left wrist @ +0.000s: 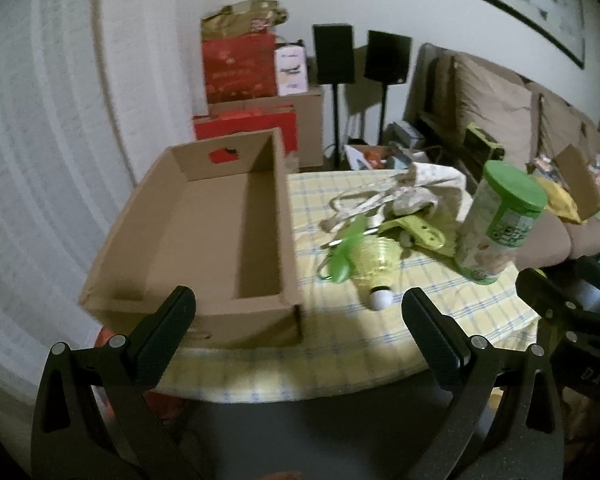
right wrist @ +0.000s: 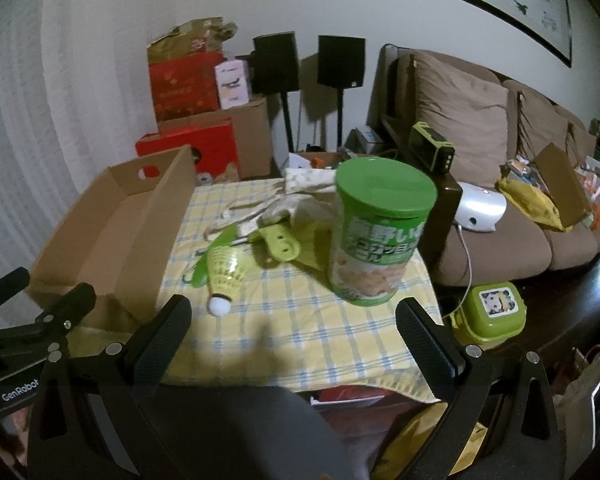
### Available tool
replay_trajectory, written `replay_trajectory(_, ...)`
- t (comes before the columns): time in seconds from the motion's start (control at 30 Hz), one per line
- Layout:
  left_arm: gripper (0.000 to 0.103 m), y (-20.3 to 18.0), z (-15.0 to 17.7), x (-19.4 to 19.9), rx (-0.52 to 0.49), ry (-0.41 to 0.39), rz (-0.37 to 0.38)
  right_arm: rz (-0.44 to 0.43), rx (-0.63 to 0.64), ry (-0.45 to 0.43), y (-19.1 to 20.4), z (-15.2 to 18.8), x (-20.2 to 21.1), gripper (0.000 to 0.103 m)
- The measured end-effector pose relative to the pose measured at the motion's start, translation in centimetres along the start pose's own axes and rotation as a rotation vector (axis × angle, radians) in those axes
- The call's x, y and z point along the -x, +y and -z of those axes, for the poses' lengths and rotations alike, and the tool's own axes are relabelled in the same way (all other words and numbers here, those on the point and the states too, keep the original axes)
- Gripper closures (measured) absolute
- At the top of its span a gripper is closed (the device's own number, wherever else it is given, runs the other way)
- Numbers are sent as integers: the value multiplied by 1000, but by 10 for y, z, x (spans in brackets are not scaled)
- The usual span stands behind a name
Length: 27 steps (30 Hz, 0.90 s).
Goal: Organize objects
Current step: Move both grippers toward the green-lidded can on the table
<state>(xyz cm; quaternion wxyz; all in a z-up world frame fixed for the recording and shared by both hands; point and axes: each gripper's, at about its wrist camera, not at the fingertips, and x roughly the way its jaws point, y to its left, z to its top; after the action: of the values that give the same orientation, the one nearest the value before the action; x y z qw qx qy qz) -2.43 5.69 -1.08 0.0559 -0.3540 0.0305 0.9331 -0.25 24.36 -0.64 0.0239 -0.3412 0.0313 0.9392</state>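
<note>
Left wrist view: the left tool (left wrist: 299,303) has its fingers spread wide with nothing between them, held above the near edge of the desk (left wrist: 340,344), which carries a yellow checked cloth. Right wrist view: the right tool (right wrist: 293,312) is likewise spread wide and holds nothing.

Item count, located relative to the cardboard box (left wrist: 204,232):
- One cardboard box, open-topped, at the left side of the desk. Its visible interior holds nothing.
- One yellow shuttlecock (left wrist: 374,270), lying on its side just right of the box, white cork toward the camera.
- One green clip-like item (left wrist: 346,256), touching the shuttlecock on its box side.
- One yellow-green plastic piece with holes (right wrist: 280,244), beyond the shuttlecock.
- One pale cloth bag with straps (left wrist: 412,192), at the far side of the desk, right of the box.
- One green-lidded canister (right wrist: 376,236), upright, farthest right of the box. Its contents cannot be seen.

One green lunch box (right wrist: 490,316), lid shut, sits off the desk, beyond the canister.
</note>
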Motion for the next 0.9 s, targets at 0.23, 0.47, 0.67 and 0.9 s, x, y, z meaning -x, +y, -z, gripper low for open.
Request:
replay_trajectory(0.23, 0, -23, -13, -17, -33, -18, 95, 41, -57, -21, -41, 0, -10, 0)
replay_trajectory(0.47, 0, -47, -19, -47, -40, 3, 194, 64, -108, -19, -77, 0, -26, 0)
replay_trajectory(0.67, 0, -72, -18, -65, -100, 22, 259, 71, -130, 4, -95, 4, -42, 0)
replay_trajectory(0.9, 0, -91, -34, -83, -134, 15, 355, 56, -110, -21, -107, 6, -58, 0)
